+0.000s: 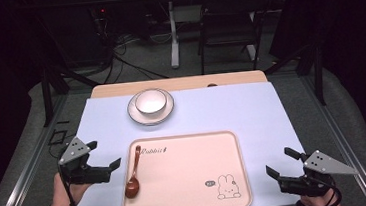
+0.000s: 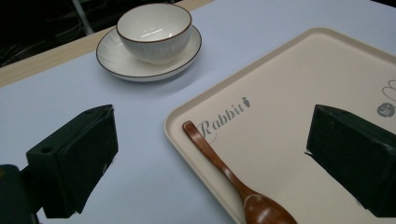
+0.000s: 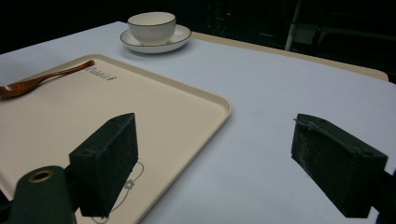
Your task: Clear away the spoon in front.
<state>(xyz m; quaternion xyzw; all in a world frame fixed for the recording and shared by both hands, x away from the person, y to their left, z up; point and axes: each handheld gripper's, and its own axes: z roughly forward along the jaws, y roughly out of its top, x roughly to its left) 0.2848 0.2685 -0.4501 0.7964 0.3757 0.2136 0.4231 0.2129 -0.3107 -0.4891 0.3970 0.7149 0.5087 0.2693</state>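
Brown wood, glossy: we note a spoon [image 1: 133, 173] lying flat on the left part of the cream tray [image 1: 189, 203], near its left rim. Long axis runs front to back, tilted slightly; bowl end toward the person, handle tip toward the white bowl [image 1: 150, 101] on its saucer [image 1: 137, 118]. The left gripper view adds wood grain and the "Rabbit" lettering beside the handle. Left gripper [image 1: 110, 161] jaws spread wide, holding nothing, just left of the tray. Right gripper [image 1: 282, 162] likewise released, off the tray's right edge.

Probably a lab or studio; dark curtains [image 1: 345, 28], floor cables [image 1: 127, 62], metal frame [image 1: 44, 90] around the table [image 1: 221, 109]
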